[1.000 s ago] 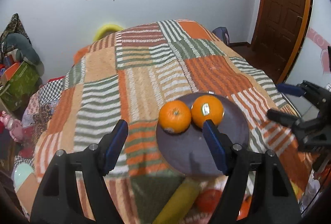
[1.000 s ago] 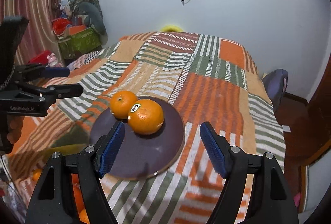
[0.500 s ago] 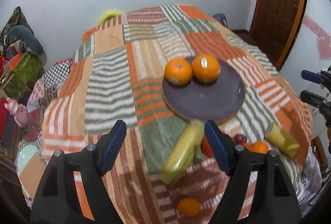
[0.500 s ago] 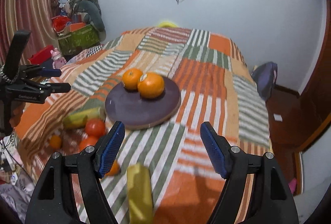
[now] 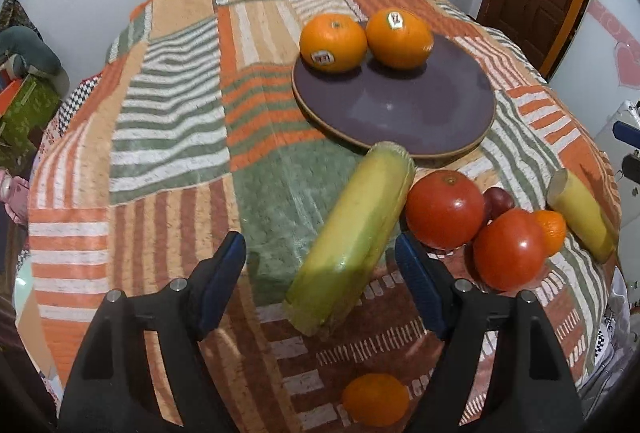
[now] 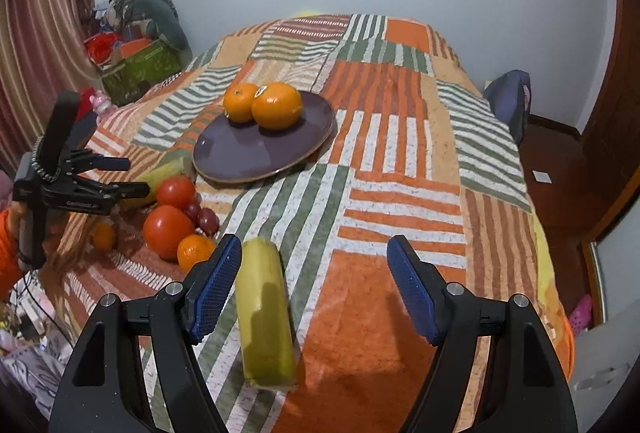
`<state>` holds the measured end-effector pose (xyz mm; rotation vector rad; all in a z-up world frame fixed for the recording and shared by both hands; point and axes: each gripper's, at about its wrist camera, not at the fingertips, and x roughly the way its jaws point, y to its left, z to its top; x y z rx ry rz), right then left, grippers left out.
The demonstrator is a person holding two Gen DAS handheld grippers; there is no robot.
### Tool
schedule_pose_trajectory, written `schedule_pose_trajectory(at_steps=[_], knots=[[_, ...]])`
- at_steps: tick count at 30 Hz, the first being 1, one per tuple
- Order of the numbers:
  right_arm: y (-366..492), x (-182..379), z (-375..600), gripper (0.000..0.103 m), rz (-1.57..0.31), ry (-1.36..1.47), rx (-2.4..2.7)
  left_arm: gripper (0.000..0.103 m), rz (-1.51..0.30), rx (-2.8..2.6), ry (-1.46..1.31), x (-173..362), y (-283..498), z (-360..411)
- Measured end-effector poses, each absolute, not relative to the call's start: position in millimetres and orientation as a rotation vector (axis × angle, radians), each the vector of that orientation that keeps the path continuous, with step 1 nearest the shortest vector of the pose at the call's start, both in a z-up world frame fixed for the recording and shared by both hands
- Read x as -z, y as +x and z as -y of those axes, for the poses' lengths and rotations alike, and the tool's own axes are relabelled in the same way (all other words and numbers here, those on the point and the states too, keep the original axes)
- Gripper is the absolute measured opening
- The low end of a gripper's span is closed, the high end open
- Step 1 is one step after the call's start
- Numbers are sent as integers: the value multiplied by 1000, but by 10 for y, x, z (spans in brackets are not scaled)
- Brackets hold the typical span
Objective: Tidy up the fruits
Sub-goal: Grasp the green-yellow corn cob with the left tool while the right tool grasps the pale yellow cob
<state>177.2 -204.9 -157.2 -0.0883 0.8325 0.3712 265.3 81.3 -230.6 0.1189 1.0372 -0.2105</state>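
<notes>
Left wrist view: left claw [image 5: 320,285] gaping, gripping nothing; wrapped corn cob [image 5: 354,245] lying between its fingers, untouched. Purple plate [image 5: 420,113] sitting ahead on bed quilt [image 5: 168,105], carrying two oranges [image 5: 333,42], stickers unreadable.

Right wrist view: right claw [image 6: 314,285] spreading wide, empty; second corn cob [image 6: 264,313] lying beside its left finger. Tomatoes [image 6: 168,231] lying ahead-left. Left claw body reading partly "Gen...", rest unclear.

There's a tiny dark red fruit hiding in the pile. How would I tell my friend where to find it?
Start at the big purple plate on the striped blanket, then come toward the near edge to the heap of fruit beside it. Two big shiny tomatoes sit there, and the little dark fruit peeks out just behind the gap between them. It is the only small, dark, plum-coloured thing; everything around it is bright red, orange or yellow.
</notes>
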Motion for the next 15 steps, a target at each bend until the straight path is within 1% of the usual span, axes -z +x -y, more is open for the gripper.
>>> schedule_pose_trajectory(at_steps=[1,3,5,6,9,13,15], knots=[[1774,1600,2037,71,-841,-91,-381,75,-1040,211,109,2334,2670,-818],[1778,1649,1997,63,-855,-102,-396,71,-1050,228,88,2369,2705,-820],[1789,1708,1962,60,-874,-104,-412,65,-1054,245,70,2385,2724,-814],[1794,1737,1946,57,-885,-101,-421,64,-1057,253,66,2394,2737,-797],[1820,1847,1887,47,-924,-96,-446,54,-1072,272,62,2445,2771,-735],[1834,1954,1833,44,-958,-82,-472,53,-1068,257,65,2469,2785,-709],[1836,1993,1807,44,-977,-73,-483,51,-1071,254,51,2469,2782,-732]])
